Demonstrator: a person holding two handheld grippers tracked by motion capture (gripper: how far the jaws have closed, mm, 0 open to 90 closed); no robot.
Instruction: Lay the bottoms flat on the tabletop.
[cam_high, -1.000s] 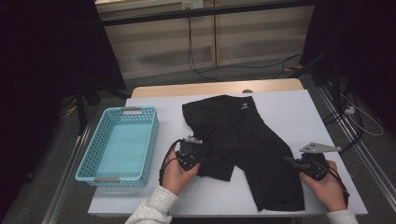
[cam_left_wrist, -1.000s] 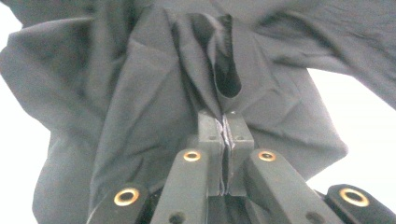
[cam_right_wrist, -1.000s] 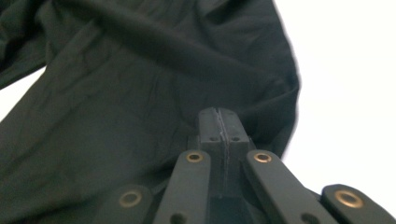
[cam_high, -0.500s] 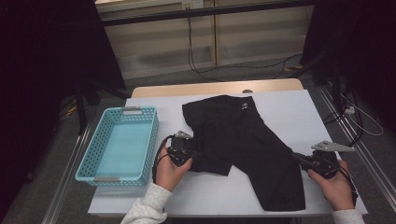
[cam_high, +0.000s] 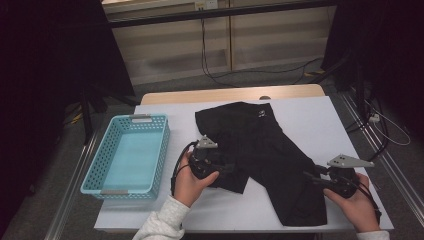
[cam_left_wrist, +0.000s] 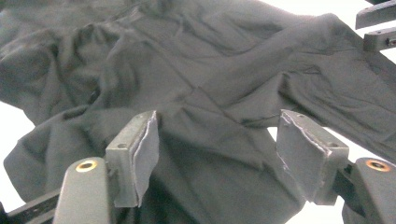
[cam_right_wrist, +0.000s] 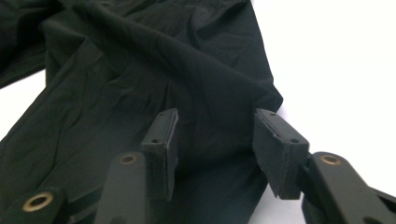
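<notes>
At the near edge of the table (cam_high: 320, 107), the right gripper (cam_high: 314, 179) rested at the right-hand leg of the black shorts (cam_high: 260, 150), close to the near right corner. Its jaws had just been opening: a second before they were pinched on the hem, and in the right gripper view they stood apart with the cloth lying slack between them, pads (cam_right_wrist: 164, 135) clear of it. The left gripper (cam_high: 227, 166) was at the shorter, folded leg nearer the middle of the near edge. It had likewise just let go; a moment earlier it was clamped on the fabric, and now its pads (cam_left_wrist: 142, 154) were spread, the cloth loose below and between them, and the hand had lifted a little off the table.

The shorts lay flat across the middle of the table, waistband toward the far edge, legs running back toward the person. Both releases together suggested that a spreading or straightening step was finished and the garment had been set down. Whether a fold was still tucked under the left leg was hard to tell from the dark cloth.

Along the left edge sat a blue basket (cam_high: 105, 165), apart from the shorts.
</notes>
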